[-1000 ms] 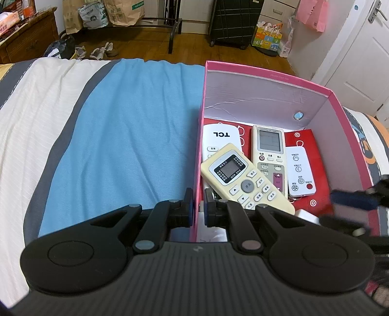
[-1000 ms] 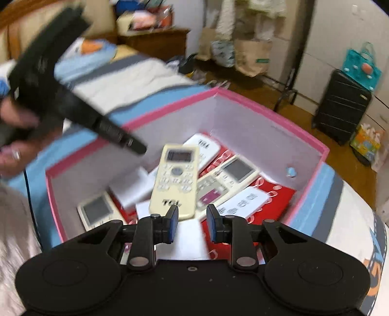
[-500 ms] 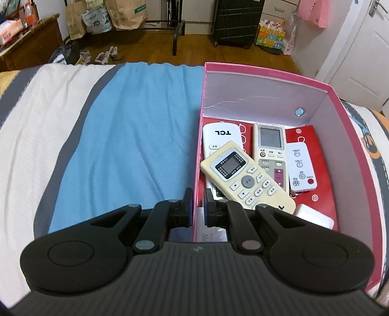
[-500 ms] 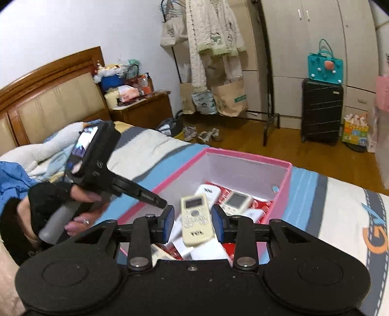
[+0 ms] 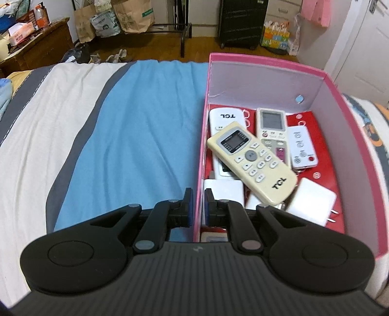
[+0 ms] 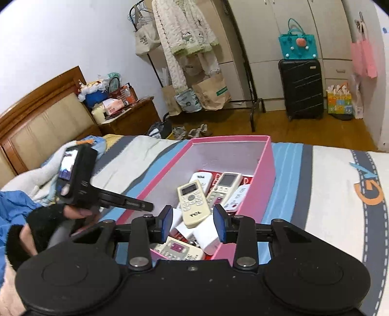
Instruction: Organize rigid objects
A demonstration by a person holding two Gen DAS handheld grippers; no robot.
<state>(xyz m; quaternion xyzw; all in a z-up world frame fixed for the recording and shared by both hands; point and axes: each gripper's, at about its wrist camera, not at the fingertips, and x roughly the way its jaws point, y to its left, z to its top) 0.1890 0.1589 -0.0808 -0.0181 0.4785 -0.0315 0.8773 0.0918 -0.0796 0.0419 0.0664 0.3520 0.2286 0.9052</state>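
Inside the pink box (image 5: 243,58), your cream TCL remote (image 5: 250,161) lies diagonally atop other remotes. Left gripper (image 5: 197,204) clamps the box's left wall; right gripper (image 6: 193,222), just opening, holds nothing.

Soft indoor light, fisheye-bent edges

Left wrist cam: sits close over the near left wall of the pink box (image 5: 267,60), tilted steeply down, facing across the bed (image 5: 145,121) toward the floor and suitcase (image 5: 243,21). Right wrist cam: further back and higher, shallower tilt, sees the box (image 6: 265,165) from its near end plus headboard (image 6: 43,121) and wardrobe (image 6: 267,31). Shared: box with remotes, bed, suitcase (image 6: 301,90), paper bags.
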